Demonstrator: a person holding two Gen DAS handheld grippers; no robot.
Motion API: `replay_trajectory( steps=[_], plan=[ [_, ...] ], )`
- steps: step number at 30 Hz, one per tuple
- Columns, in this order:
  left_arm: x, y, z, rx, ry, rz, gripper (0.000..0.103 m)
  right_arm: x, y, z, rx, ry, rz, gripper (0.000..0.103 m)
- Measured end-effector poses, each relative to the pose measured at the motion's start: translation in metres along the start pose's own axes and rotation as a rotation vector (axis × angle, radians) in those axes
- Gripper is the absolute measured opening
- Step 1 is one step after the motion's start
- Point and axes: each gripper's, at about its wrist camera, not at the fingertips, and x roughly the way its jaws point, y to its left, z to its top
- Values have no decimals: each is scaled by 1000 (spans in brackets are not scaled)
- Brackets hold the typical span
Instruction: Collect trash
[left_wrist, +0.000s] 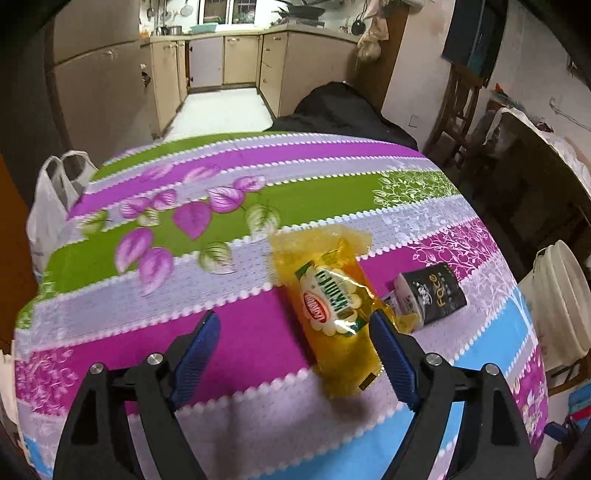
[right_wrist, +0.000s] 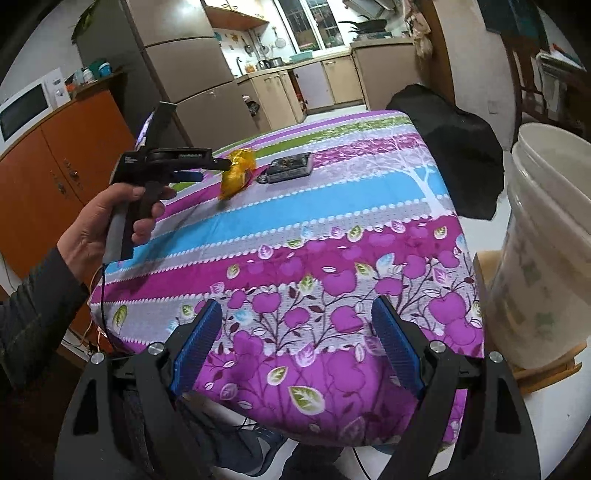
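- While the left hand-held gripper (left_wrist: 291, 334) hangs over the desk (left_wrist: 229, 325), its jaws stand spread, with nothing pressed between the blue pads (left_wrist: 197, 347).
- Yellow wrapper (left_wrist: 332, 295) lies flat on the striped floral cloth, long axis running away from the camera, red-and-white label facing up.
- Wrapper sits toward the right side of the jaw gap; the right pad overlaps its near right edge in the left wrist view. Contact cannot be told. The left pad is well clear of it.
- Black packet (left_wrist: 432, 295) marked "Face" lies just right of the wrapper, outside the jaws, beyond the right finger.
- From the right wrist view: a hand (right_wrist: 107, 218) grips the left tool's handle, dark sleeve at the wrist; the tool's front end reaches the yellow wrapper (right_wrist: 236, 173) at the far part of the desk.
- Same view: black packet (right_wrist: 291, 168) lies just beside the wrapper, to its right.
- Right hand-held gripper (right_wrist: 297, 338) also spread, empty, poised over the near edge of the desk, well apart from both pieces of trash.
- White bucket (right_wrist: 546, 229) stands off the desk's right side, near the right tool.
- White plastic bag (left_wrist: 55, 206) hangs beside the far left corner of the desk.
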Motion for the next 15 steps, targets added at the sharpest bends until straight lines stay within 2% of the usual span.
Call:
replay_trajectory(
  steps=[5, 7, 9, 11, 12, 15],
  plan=[
    [19, 5, 7, -58, 25, -14, 86, 7, 2, 11, 6, 1, 18, 80],
    [23, 8, 5, -78, 31, -34, 84, 9, 8, 16, -3, 1, 25, 80],
    [20, 11, 2, -72, 27, -84, 69, 12, 12, 19, -11, 4, 31, 80],
    [12, 13, 0, -59, 10, -100, 38, 16, 16, 26, -32, 8, 28, 80],
    [8, 15, -1, -56, 8, -100, 33, 18, 18, 30, -41, 10, 28, 80],
    [-3, 23, -5, -22, 26, -92, 32, 21, 23, 44, -78, 8, 25, 80]
  ],
)
